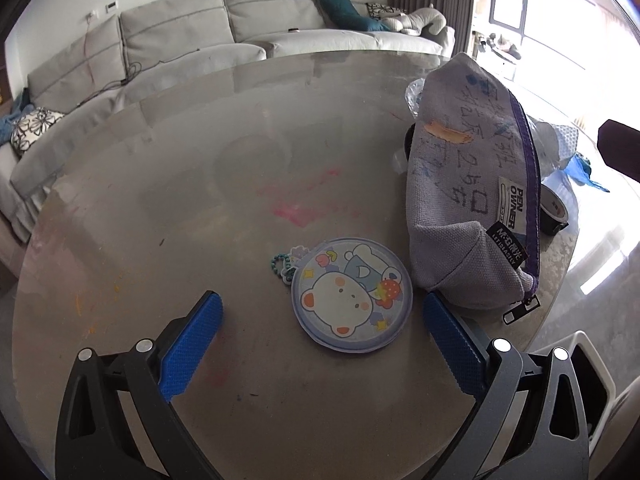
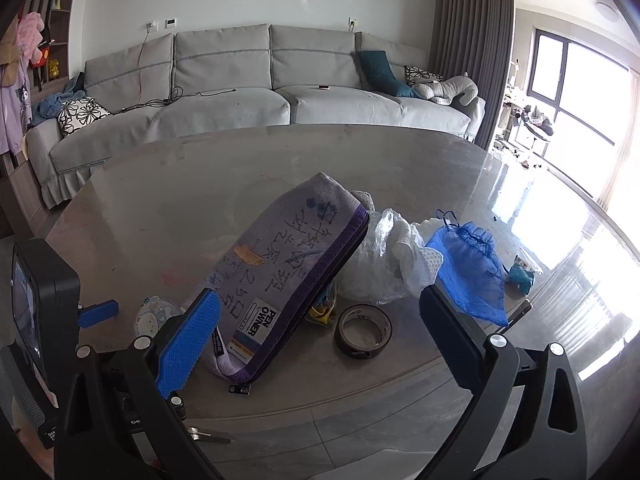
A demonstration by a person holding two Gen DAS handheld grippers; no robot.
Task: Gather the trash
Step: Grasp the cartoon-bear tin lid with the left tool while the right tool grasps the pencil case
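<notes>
Trash, a clear plastic bag (image 2: 384, 256) and blue mesh bag (image 2: 472, 268), lies behind the propped pencil case (image 2: 280, 276). Left gripper (image 1: 322, 344) and right gripper (image 2: 320, 336) both gape, empty. Risk: reaching past could topple the case or snag the tape roll (image 2: 363, 331).

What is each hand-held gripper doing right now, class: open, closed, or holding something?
Left hand-held gripper: open, holding nothing, hovering over the round bear pouch.
Right hand-held gripper: open, holding nothing, in front of the pencil case.

Black tongs (image 1: 322, 312), blue textured pads (image 2: 188, 340), silver screws
</notes>
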